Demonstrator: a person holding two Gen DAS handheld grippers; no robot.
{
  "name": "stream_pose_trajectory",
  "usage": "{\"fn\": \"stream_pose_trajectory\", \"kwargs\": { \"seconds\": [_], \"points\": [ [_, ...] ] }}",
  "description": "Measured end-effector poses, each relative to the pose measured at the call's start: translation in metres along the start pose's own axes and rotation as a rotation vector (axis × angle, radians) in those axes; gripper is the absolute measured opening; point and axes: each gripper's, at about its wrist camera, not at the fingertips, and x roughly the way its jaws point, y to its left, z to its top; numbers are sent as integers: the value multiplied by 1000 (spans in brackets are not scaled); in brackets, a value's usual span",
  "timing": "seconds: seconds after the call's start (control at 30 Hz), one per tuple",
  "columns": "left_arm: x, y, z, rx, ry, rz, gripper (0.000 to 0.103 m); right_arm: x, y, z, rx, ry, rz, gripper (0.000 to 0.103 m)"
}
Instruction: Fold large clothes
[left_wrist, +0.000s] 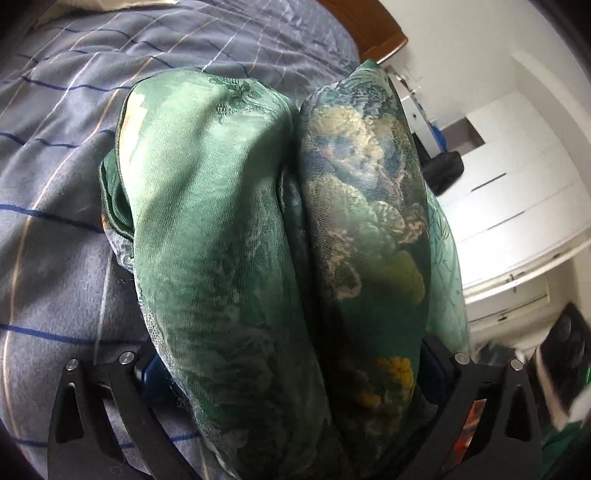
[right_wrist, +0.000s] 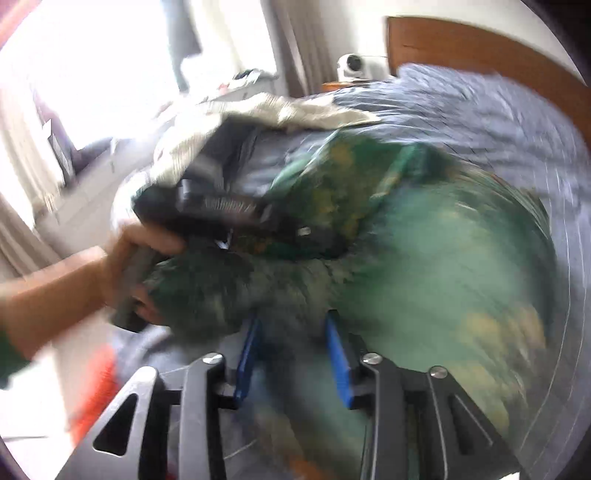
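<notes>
On my left wrist view the green floral garment (left_wrist: 266, 229) fills the centre of the frame, bunched into two thick rolls that drape over both fingers of the left gripper (left_wrist: 291, 373); its jaws stand wide apart with the fabric packed between and over them, though the tips are buried under cloth. Behind it, across the left and top of the frame, lies the grey-blue striped bedspread (left_wrist: 66, 129), and white cabinets (left_wrist: 517, 199) show at the right edge. My right wrist view is badly blurred: the right gripper (right_wrist: 291, 354) sits at the bottom centre, blue pads (right_wrist: 338, 360) apart, with dark green cloth (right_wrist: 424, 251) lying between them; I cannot tell whether they pinch it. At the left of that frame, the person's left hand (right_wrist: 140, 273) holds the other gripper's handle against the same garment.
</notes>
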Motion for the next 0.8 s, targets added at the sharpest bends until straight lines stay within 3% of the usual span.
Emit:
{"fn": "stream_pose_trajectory", "kwargs": {
  "seconds": [0.03,0.07,0.1,0.2,0.27,0.43,0.6,0.73,0.8],
  "points": [
    [0,-3,-2,16,-3,12,103,-18,-14,-2,64,-43,9,68],
    [2,-4,-3,22,-7,16,103,-42,-39,-10,155,-108,-2,85],
    [3,-5,-3,20,-11,14,103,-54,-56,-16,213,-138,-19,89],
    [5,0,-3,11,-26,-11,103,-59,-133,-35,423,-99,-42,89],
    [6,2,-2,11,-28,-13,103,-44,-168,-47,539,-57,31,89],
    [7,4,-6,21,-24,-8,103,2,-181,-61,638,-12,252,89],
    [11,9,-1,4,-37,0,101,45,-191,-50,627,37,256,87],
    [-2,-11,-12,8,-96,-1,65,32,-164,-34,475,30,137,71],
    [-16,-28,-20,17,-156,-2,55,19,-147,-31,411,-7,103,65]
  ]
}}
